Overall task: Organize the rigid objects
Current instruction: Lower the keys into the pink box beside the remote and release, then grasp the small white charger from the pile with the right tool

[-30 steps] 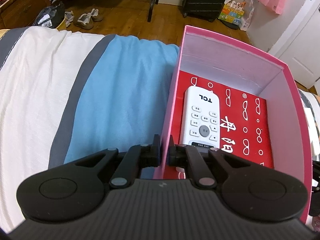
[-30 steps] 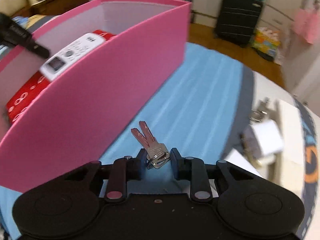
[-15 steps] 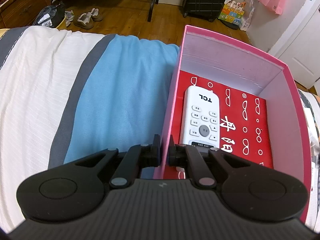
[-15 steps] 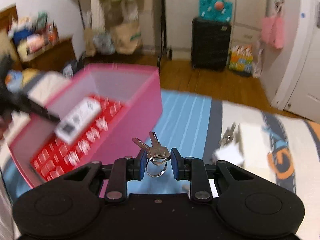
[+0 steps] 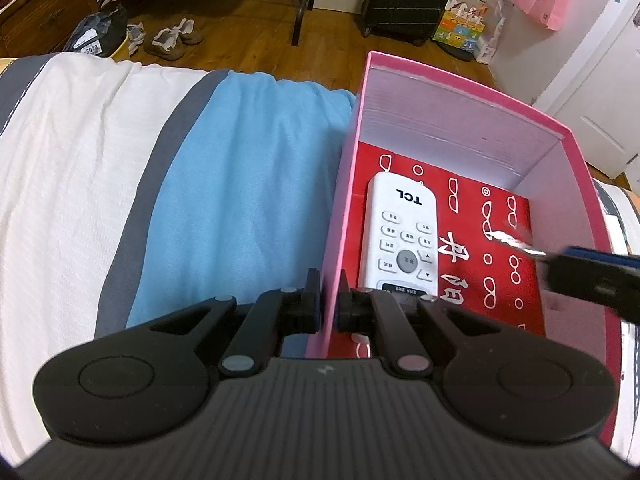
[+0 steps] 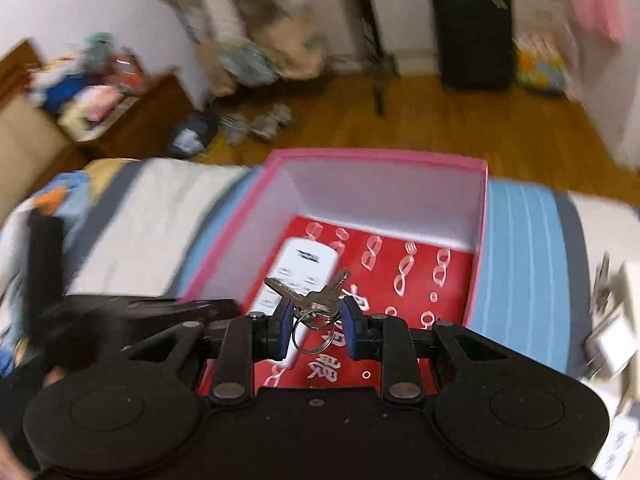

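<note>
Over pink box [image 6: 372,160], right hand-held gripper [image 6: 316,314] grips keys [image 6: 312,294].

We can read "TCL" in black letters on the white remote [image 5: 400,236]. It looks upside down to us. A white tag on the dark bag [image 5: 98,34] on the floor says "3012". The big white signs on the red box floor [image 5: 508,280] are too hard to read.
</note>
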A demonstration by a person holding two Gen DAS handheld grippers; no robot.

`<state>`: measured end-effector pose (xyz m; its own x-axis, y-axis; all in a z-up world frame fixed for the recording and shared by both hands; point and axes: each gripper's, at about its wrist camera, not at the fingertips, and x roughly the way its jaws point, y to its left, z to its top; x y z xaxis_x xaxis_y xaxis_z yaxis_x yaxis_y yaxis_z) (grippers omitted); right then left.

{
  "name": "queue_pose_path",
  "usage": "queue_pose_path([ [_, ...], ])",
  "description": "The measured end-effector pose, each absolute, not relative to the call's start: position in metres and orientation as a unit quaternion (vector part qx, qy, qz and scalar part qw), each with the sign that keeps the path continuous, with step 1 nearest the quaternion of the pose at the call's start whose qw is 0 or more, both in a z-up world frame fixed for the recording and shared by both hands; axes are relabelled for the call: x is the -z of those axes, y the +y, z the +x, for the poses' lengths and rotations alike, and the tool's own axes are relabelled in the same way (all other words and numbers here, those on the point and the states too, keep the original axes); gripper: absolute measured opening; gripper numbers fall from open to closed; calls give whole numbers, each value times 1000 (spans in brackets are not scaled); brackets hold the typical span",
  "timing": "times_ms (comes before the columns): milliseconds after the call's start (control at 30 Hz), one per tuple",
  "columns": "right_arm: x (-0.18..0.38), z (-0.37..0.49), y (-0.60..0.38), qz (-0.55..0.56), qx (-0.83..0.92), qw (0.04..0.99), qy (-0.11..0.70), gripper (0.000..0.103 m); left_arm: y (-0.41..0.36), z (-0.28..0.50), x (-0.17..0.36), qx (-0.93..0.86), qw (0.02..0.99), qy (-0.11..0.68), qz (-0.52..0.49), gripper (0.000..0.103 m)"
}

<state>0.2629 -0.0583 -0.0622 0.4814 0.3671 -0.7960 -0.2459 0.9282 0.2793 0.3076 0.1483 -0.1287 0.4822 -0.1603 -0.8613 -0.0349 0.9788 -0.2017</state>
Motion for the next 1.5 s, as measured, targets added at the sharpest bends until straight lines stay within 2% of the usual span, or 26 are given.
queue_pose_path([
  [100, 84, 279, -48, 73, -152, 850, 499, 31, 149, 307, 129, 39, 857, 506, -93, 5],
  [233, 103, 285, -58, 146, -149, 837, 506, 35, 151, 306, 130, 44, 857, 505, -95, 5],
  [300, 94, 277, -59, 134, -156, 850, 485, 46, 151, 307, 130, 45, 856, 506, -95, 5],
  [433, 58, 246, -71, 83, -190, 875, 438, 58, 150, 308, 131, 45, 856, 507, -92, 5],
  [500, 39, 228, -82, 62, -209, 883, 416, 72, 150, 308, 130, 44, 855, 508, -93, 5],
  [567, 23, 211, -95, 33, -215, 892, 395, 78, 150, 309, 130, 44, 855, 508, -92, 5],
  [700, 8, 192, -124, -4, -253, 872, 420, 78, 147, 309, 131, 42, 856, 510, -80, 5],
  [900, 17, 171, -171, -42, -245, 862, 442, 79, 144, 307, 132, 41, 855, 513, -71, 4],
  [1233, 89, 153, -220, -134, -199, 826, 510, 78, 142, 306, 131, 39, 856, 511, -60, 3],
  [1367, 108, 161, -227, -69, -198, 826, 524, 78, 140, 305, 130, 38, 857, 511, -54, 3],
  [1500, 121, 167, -209, -103, -201, 820, 526, 81, 139, 304, 130, 37, 857, 511, -48, 3],
])
